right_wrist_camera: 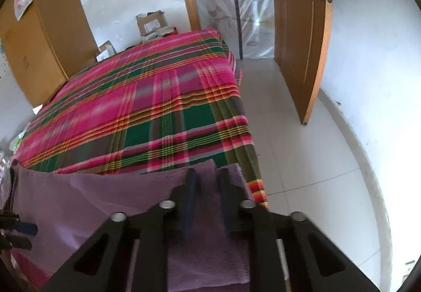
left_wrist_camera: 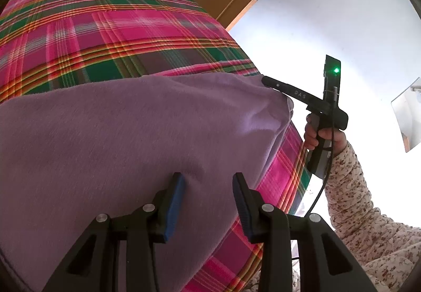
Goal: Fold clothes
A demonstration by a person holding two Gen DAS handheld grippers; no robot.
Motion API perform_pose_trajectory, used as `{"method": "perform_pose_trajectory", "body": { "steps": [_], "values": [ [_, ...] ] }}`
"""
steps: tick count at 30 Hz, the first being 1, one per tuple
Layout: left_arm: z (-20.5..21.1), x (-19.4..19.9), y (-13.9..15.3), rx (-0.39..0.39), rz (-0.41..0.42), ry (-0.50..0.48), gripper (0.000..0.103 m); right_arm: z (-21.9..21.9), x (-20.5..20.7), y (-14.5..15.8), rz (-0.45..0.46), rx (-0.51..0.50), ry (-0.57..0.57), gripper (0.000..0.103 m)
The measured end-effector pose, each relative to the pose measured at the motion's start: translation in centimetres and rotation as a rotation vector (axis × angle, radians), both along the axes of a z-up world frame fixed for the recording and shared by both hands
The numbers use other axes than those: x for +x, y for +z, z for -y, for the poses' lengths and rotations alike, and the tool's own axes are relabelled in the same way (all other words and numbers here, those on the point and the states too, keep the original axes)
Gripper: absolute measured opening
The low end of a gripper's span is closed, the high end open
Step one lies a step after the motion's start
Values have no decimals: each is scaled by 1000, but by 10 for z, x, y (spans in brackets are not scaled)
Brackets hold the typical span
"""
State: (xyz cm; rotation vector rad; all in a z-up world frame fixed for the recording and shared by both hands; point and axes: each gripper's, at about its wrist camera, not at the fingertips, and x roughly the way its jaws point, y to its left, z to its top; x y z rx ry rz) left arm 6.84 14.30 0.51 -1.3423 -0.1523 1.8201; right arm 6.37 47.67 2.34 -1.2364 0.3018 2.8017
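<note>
**Item: purple cloth (left_wrist_camera: 131, 134).** It lies spread over the near end of the bed (left_wrist_camera: 105, 29), on a pink-and-green plaid cover. Its far edge runs across the bed. Its right-hand corner is lifted slightly and puckered at the bed's side edge.

**Right tool (right_wrist_camera: 206, 173).** It is clenched on the cloth at that right corner, with a strip of purple fabric showing between the fingers. The person's hand (left_wrist_camera: 315, 134), in a flowered sleeve (left_wrist_camera: 350, 186), holds the grip out beyond the bed's side, over the tiled floor (right_wrist_camera: 302, 160).

**Left tool (left_wrist_camera: 208, 181).** It is released, with the jaws standing apart above the cloth's near right portion and nothing pinched between them. I cannot tell whether the pads touch the fabric.

**Step in hand, as I judge it.** One corner is taken and the second hold is not yet made, ahead of a fold.

**Doing it well:**
- Set the left tool on the cloth's edge rather than mid-panel, so that the fold line runs straight.
- Take all the layers at the pinch; a single ply would let the rest sag.
- Keep both holds level when lifting, as the fabric looks soft and thick and likely to drape.
- Keep the plaid cover out of the grip.
- Keep the right corner over the bed, as it is close to the side drop.
</note>
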Motion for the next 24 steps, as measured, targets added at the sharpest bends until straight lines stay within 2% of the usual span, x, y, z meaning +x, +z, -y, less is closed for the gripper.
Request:
{"method": "perform_pose_trajectory", "body": {
  "steps": [1,9,14,17,24],
  "values": [
    [-1,0,0,-1,-1,1,39,-1,1,0,-2,-2,0,4],
    [-3,-1,-2,-6,-2,5,39,-1,11,16,-89,29,-58,3],
    [-4,-2,-2,-8,-3,8,39,-3,-3,11,-48,54,-61,3],
    [-5,0,-2,-10,-9,9,39,-5,-10,5,-10,30,-56,3],
    [-7,1,-3,-18,-20,13,39,-21,21,18,-38,-43,-75,8]
  ]
}}
